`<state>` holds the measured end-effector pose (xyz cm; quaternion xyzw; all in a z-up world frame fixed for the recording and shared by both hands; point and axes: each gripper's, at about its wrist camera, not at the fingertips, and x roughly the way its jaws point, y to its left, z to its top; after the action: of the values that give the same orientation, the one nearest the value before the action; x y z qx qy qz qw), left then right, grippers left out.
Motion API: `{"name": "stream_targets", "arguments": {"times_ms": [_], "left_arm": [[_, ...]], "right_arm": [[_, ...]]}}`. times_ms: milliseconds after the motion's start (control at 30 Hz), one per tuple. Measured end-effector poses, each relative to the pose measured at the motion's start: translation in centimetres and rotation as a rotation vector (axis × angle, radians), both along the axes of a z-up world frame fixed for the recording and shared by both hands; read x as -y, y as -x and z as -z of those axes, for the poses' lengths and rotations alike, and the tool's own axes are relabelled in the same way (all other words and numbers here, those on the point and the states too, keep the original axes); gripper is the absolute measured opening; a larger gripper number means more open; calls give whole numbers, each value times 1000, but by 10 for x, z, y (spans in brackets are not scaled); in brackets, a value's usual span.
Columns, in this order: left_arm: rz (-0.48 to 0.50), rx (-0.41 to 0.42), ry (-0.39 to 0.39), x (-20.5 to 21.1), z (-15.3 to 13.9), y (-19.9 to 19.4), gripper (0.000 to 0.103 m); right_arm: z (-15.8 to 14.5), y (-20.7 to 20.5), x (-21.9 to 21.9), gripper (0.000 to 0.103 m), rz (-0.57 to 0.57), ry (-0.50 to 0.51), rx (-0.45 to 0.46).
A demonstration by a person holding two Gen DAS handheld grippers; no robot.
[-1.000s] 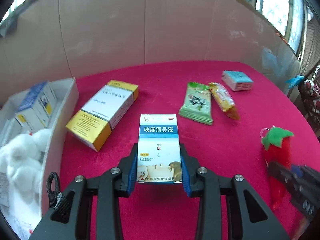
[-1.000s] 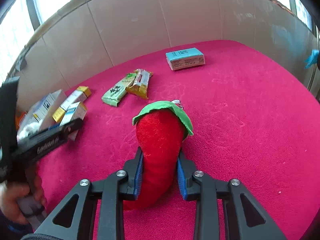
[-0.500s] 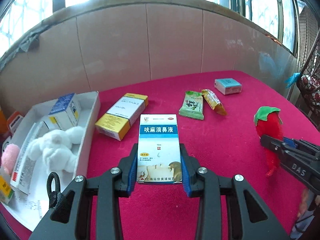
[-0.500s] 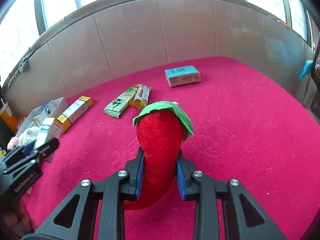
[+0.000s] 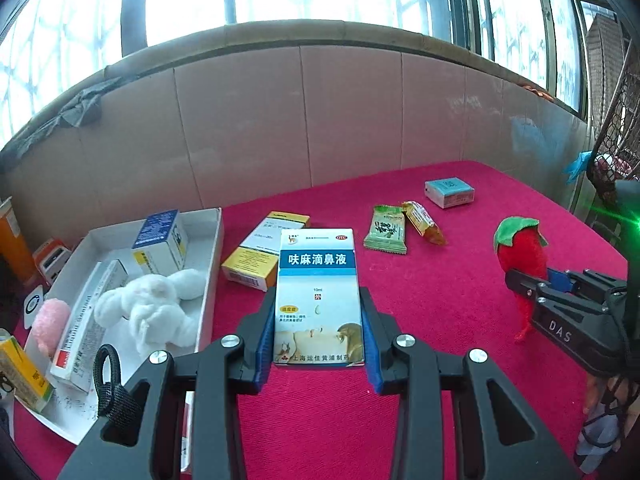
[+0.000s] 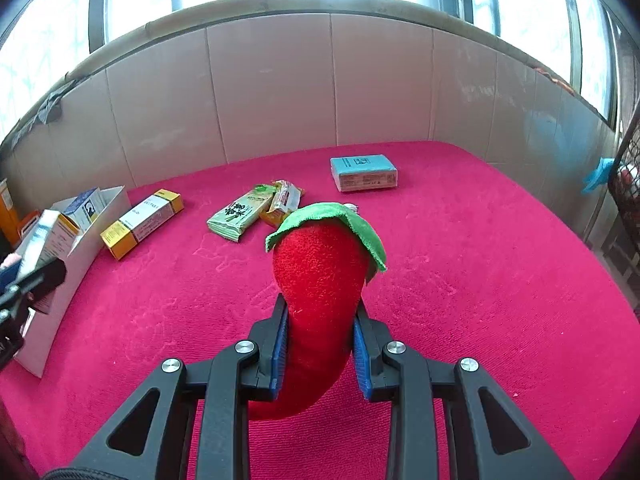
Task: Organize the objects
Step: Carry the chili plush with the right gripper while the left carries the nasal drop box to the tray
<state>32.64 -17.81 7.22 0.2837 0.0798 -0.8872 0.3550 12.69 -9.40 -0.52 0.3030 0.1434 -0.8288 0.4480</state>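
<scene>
My left gripper (image 5: 319, 332) is shut on a blue-and-white nasal drops box (image 5: 318, 292), held above the red tablecloth just right of the white tray (image 5: 212, 252). The tray holds a white plush toy (image 5: 154, 312), a pink plush and several medicine boxes. My right gripper (image 6: 320, 344) is shut on a red plush chili (image 6: 320, 280) with a green cap, lifted off the cloth. In the left wrist view the chili (image 5: 522, 256) and the right gripper (image 5: 532, 284) appear at the right.
A yellow-and-white box (image 5: 262, 256) lies beside the tray. A green snack packet (image 5: 386, 230), an orange packet (image 5: 424, 222) and a teal box (image 5: 450, 192) lie farther back. Cardboard panels wall the table's far side. A wire basket (image 5: 612, 152) stands at the right edge.
The left gripper has risen and drawn back with the drops box, so more of the tray and the window shows. The right gripper has lifted the chili slightly and tilted upward.
</scene>
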Motion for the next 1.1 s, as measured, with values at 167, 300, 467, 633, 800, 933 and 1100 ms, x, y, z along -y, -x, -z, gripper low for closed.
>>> {"name": "stream_targets", "arguments": {"times_ms": [167, 300, 467, 633, 800, 933, 1100], "left_arm": [[-9, -9, 1, -1, -3, -8, 36], [-20, -21, 6, -1, -6, -15, 36], [-28, -34, -1, 1, -7, -23, 36], [-39, -45, -7, 3, -9, -29, 36], [-52, -56, -13, 6, -10, -38, 36], [-68, -61, -21, 10, -9, -44, 36], [-85, -70, -30, 15, -8, -52, 36]], "right_arm": [[0, -7, 2, 30, 1, -6, 7], [-4, -18, 3, 30, -17, -2, 15], [-14, -35, 7, 30, -48, 7, 2], [-19, -49, 12, 30, -84, 8, -2], [-21, -59, 18, 30, -105, 5, -2], [-24, -66, 20, 30, -118, 5, -5], [-26, -76, 25, 30, -141, 1, -10]]}}
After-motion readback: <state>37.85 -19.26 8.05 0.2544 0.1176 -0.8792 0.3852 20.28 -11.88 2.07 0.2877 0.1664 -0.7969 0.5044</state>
